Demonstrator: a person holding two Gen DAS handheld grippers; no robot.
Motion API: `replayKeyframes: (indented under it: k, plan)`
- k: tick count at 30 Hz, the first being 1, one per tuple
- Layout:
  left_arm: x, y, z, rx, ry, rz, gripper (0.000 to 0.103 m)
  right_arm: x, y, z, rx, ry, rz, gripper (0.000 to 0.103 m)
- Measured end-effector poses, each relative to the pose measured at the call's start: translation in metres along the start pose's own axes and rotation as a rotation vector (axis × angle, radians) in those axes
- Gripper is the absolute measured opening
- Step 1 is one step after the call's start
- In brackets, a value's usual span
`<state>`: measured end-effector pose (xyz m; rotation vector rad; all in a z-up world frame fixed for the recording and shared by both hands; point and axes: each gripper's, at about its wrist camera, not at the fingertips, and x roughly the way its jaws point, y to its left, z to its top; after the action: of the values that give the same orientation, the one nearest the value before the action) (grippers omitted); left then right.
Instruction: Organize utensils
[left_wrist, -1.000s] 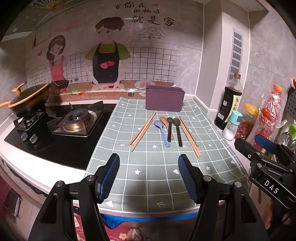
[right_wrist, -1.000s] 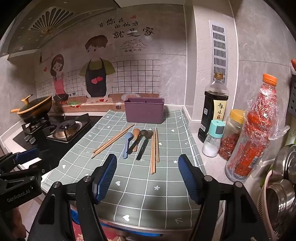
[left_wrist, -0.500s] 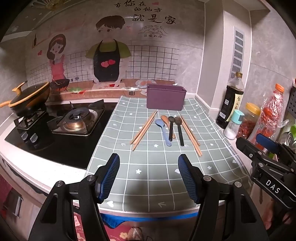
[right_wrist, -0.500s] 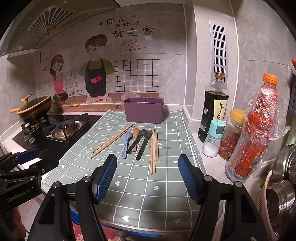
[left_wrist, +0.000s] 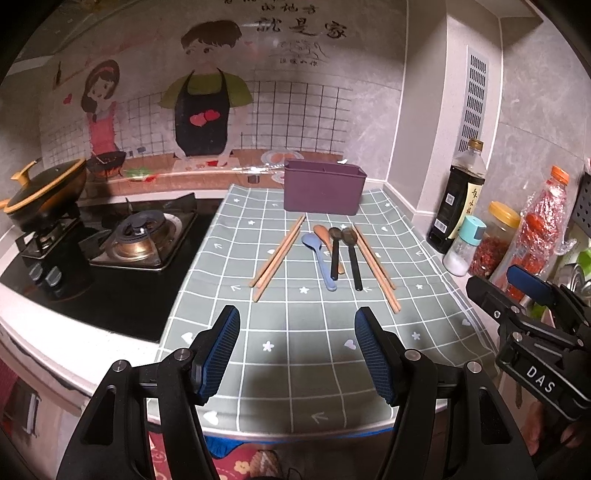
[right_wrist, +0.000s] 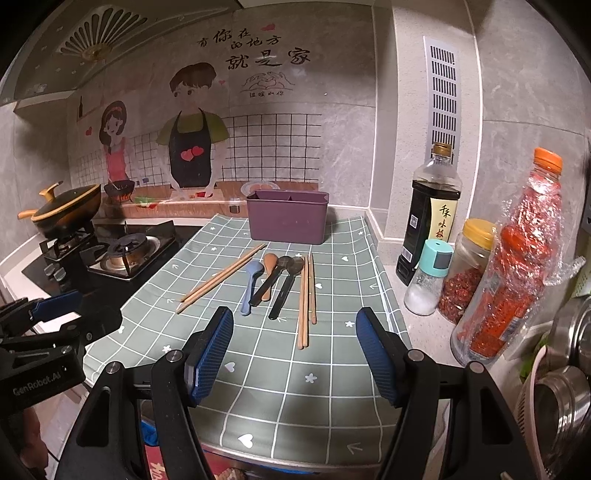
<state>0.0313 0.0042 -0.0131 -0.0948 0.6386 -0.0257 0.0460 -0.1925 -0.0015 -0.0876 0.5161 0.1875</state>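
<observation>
A purple utensil holder (left_wrist: 322, 191) (right_wrist: 287, 216) stands at the back of the green checked mat (left_wrist: 295, 332). In front of it lie a left pair of wooden chopsticks (left_wrist: 277, 257) (right_wrist: 221, 277), a blue spoon (left_wrist: 320, 261) (right_wrist: 250, 282), a brown wooden spoon (left_wrist: 322, 234) (right_wrist: 270, 261), two dark spoons (left_wrist: 352, 254) (right_wrist: 286, 284), and a right pair of chopsticks (left_wrist: 375, 264) (right_wrist: 307, 297). My left gripper (left_wrist: 297, 349) is open and empty above the mat's near edge. My right gripper (right_wrist: 295, 350) is open and empty, also near the front edge.
A gas stove (left_wrist: 142, 240) and a black pot (left_wrist: 44, 194) are at the left. A soy sauce bottle (right_wrist: 428, 214), a salt shaker (right_wrist: 426, 280), a chilli jar (right_wrist: 469, 269) and a wrapped orange-capped bottle (right_wrist: 513, 266) stand at the right. Steel containers (right_wrist: 565, 387) are at the far right.
Both grippers have moved slightly forward toward the utensils. Nothing on the mat has moved.
</observation>
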Motion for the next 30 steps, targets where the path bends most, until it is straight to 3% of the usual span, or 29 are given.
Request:
replayKeyframes:
  k: [7,18,24,28,30]
  plan:
    - [0.043,0.008,0.023,0.007,0.042,-0.018,0.063,0.03,0.001,0.01,-0.026,0.037,-0.013,0.067]
    - [0.117,0.041,0.074,0.026,0.083,-0.062,0.06,0.127,0.011,0.041,-0.065,0.148,-0.035,0.067]
    - [0.144,0.065,0.091,-0.002,0.097,-0.088,0.057,0.184,0.013,0.061,-0.007,0.246,-0.022,0.066]
    - [0.161,0.073,0.102,-0.028,0.107,-0.135,0.055,0.216,0.011,0.063,0.037,0.3,-0.013,0.057]
    - [0.173,0.071,0.104,-0.023,0.116,-0.139,0.052,0.228,0.011,0.061,0.044,0.317,-0.022,0.044]
